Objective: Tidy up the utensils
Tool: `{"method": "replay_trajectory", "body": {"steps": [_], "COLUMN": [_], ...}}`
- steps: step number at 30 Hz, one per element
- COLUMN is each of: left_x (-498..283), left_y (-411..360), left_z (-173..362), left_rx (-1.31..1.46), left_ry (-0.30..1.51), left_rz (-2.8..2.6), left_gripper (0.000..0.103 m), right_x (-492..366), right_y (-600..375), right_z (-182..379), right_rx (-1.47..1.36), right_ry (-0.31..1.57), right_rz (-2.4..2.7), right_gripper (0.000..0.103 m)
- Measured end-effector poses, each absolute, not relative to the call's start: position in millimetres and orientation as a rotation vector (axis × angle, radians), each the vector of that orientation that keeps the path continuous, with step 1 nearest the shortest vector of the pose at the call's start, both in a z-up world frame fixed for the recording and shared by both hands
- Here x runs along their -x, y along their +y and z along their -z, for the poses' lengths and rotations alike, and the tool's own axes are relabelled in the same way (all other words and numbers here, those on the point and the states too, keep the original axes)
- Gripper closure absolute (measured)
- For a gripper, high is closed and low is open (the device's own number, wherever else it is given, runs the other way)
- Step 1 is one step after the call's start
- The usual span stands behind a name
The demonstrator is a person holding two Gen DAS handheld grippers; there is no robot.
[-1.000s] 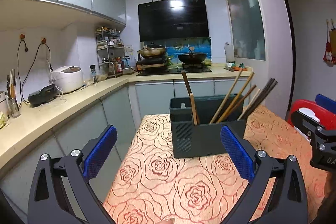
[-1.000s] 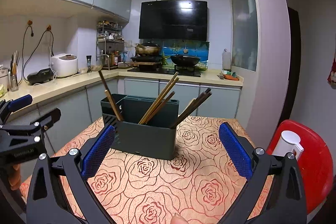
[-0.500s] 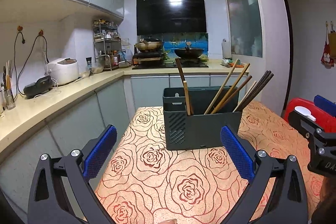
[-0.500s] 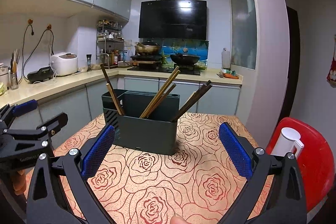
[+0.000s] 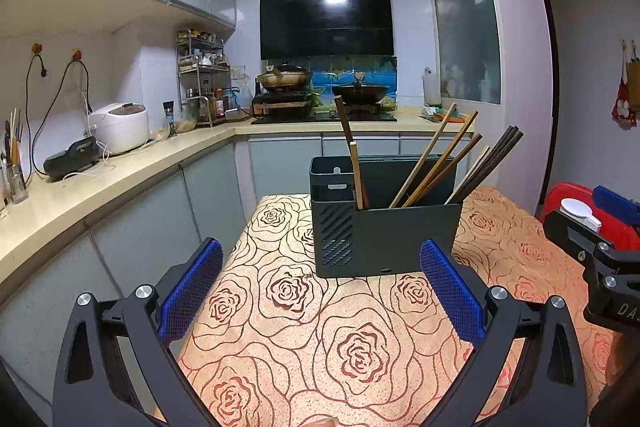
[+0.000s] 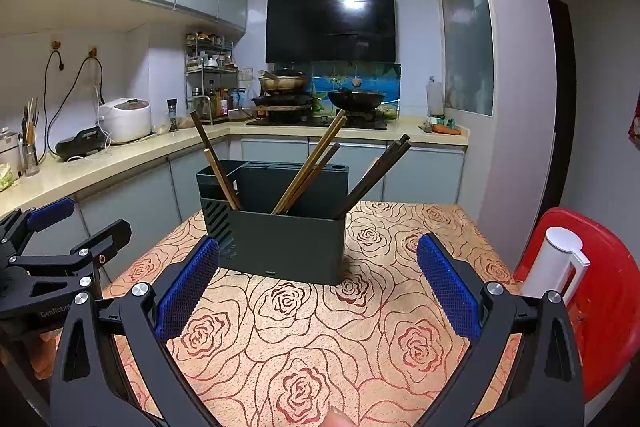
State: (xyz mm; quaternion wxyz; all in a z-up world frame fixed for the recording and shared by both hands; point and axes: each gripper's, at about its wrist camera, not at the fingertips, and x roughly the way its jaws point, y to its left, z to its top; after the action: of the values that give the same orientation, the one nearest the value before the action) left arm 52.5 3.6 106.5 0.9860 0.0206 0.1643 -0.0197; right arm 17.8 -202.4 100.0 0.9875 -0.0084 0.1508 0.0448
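Note:
A dark grey utensil holder (image 5: 384, 227) (image 6: 286, 235) stands on the rose-patterned table (image 5: 320, 339) (image 6: 304, 343). Several wooden chopsticks (image 5: 436, 159) (image 6: 310, 163) lean in its compartments, with dark ones (image 5: 490, 159) (image 6: 374, 175) at the right end. My left gripper (image 5: 320, 287) is open and empty, short of the holder. My right gripper (image 6: 318, 281) is also open and empty, just in front of the holder. Each gripper shows at the edge of the other's view: the right gripper (image 5: 600, 259) and the left gripper (image 6: 52, 259).
A red stool (image 6: 600, 291) carrying a white jug (image 6: 554, 263) stands right of the table. The kitchen counter (image 5: 100, 179) with a rice cooker (image 5: 118, 127) runs along the left. A stove with woks (image 5: 320, 87) sits at the back.
Both grippers have drawn back and lowered slightly, so the holder sits a little farther and higher in view. Both stay open and empty.

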Motion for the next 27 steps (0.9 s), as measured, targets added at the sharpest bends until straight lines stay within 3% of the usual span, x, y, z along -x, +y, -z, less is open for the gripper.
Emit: {"method": "replay_trajectory", "body": {"steps": [27], "left_x": [-49.0], "left_y": [4.5], "left_z": [-109.5], "left_rx": [-0.027], "left_ry": [0.337], "left_rz": [0.038], "left_gripper": [0.007], "right_x": [-15.6], "right_y": [-202.9], "right_z": [-102.5], "right_rx": [0.017], "right_ry": [0.293], "right_rz": [-0.092], "right_gripper": [0.007]}}
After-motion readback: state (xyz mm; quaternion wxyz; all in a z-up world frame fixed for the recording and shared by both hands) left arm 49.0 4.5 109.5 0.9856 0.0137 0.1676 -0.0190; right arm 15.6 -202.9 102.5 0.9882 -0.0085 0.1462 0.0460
